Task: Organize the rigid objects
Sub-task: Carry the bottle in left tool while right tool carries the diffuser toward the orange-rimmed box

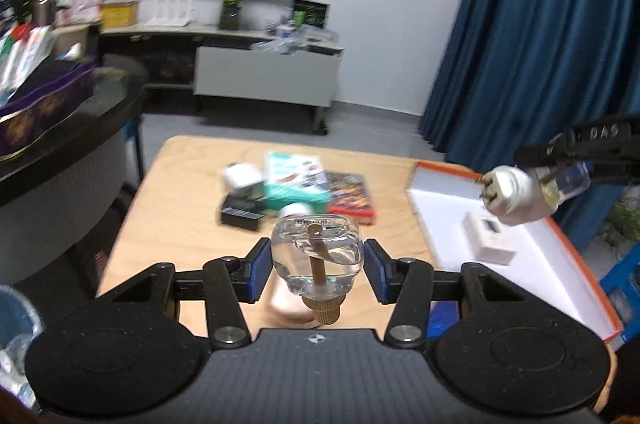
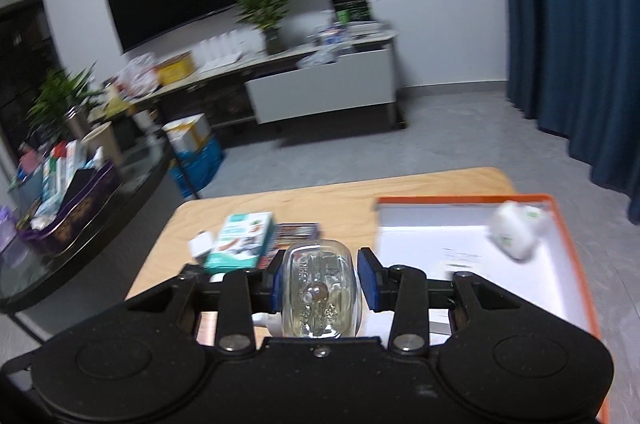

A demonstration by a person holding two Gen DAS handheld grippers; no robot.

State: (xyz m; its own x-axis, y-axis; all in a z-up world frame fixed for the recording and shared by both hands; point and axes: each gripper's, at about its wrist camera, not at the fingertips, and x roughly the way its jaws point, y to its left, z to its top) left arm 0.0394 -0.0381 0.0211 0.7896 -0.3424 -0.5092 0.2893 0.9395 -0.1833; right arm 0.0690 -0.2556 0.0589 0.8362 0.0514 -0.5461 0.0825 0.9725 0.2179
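Note:
My left gripper (image 1: 317, 270) is shut on a clear glass bottle (image 1: 320, 248) with a brown wick and ribbed cap, and holds it above the wooden table (image 1: 184, 224). My right gripper (image 2: 320, 278) is shut on the clear, yellowish bottle (image 2: 318, 300) of a white plug-in vaporizer. In the left wrist view that vaporizer (image 1: 516, 198) hangs prongs-out over the orange-rimmed box (image 1: 440, 192), held by the right gripper (image 1: 560, 180). The box (image 2: 560, 264) is white inside and holds a small white carton (image 1: 490, 238) and a blurred white object (image 2: 514, 230).
On the table lie a teal carton (image 1: 292, 184), a red-edged book (image 1: 352, 196), a black box (image 1: 242, 214) and a white adapter (image 1: 240, 176). A black round table (image 1: 60, 152) with a purple tray stands at the left. Blue curtains (image 1: 540, 44) hang at the right.

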